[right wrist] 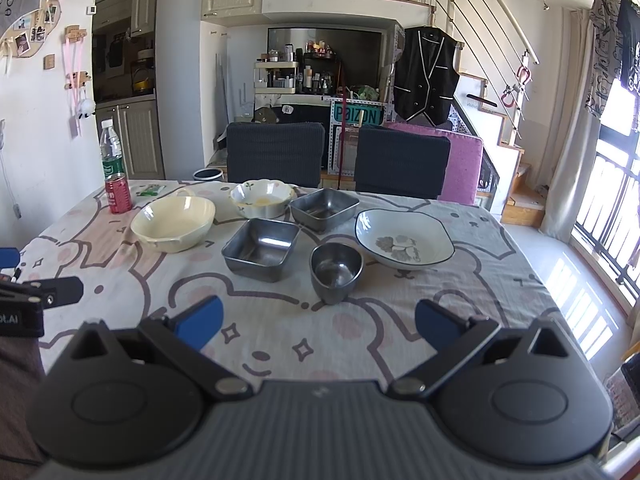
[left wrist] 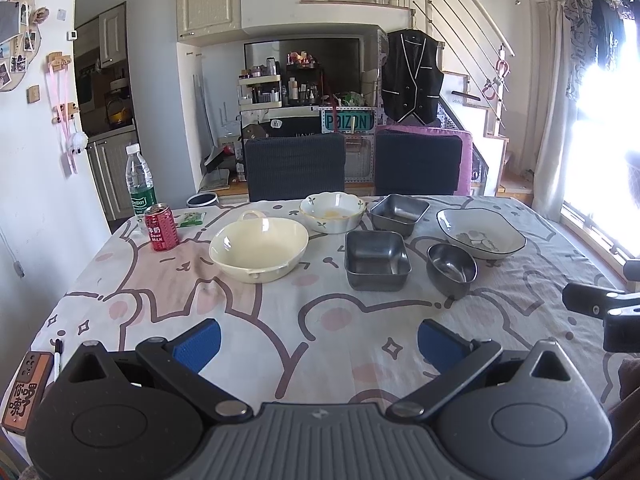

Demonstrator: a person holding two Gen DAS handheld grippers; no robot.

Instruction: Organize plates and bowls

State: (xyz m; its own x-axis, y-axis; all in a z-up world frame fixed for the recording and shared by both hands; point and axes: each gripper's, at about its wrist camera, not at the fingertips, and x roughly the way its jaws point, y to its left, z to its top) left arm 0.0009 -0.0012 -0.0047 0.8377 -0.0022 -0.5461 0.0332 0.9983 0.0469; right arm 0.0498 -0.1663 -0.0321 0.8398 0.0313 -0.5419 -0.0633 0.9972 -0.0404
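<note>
2 hand-held grippers [left wrist: 318, 344] [right wrist: 318, 322] agape, empty; 6 dishes [left wrist: 376, 260] on table [left wrist: 160, 304].

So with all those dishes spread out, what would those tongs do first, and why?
Probably the right tongs reach forward for the small round steel bowl: both tongs are open and empty, that bowl stands nearest, and it looks as if it would nest in the near square steel tray beside it.

We see a surface [left wrist: 280, 320] under a cartoon-bear cloth. On it sit a cream bowl [left wrist: 258, 249], a flowered bowl [left wrist: 333, 212], two square steel dishes [left wrist: 377, 260] [left wrist: 399, 209], a small steel cup [left wrist: 451, 270], a leaf-patterned plate [left wrist: 481, 233], a red can [left wrist: 161, 227] and a water bottle [left wrist: 140, 180].
</note>
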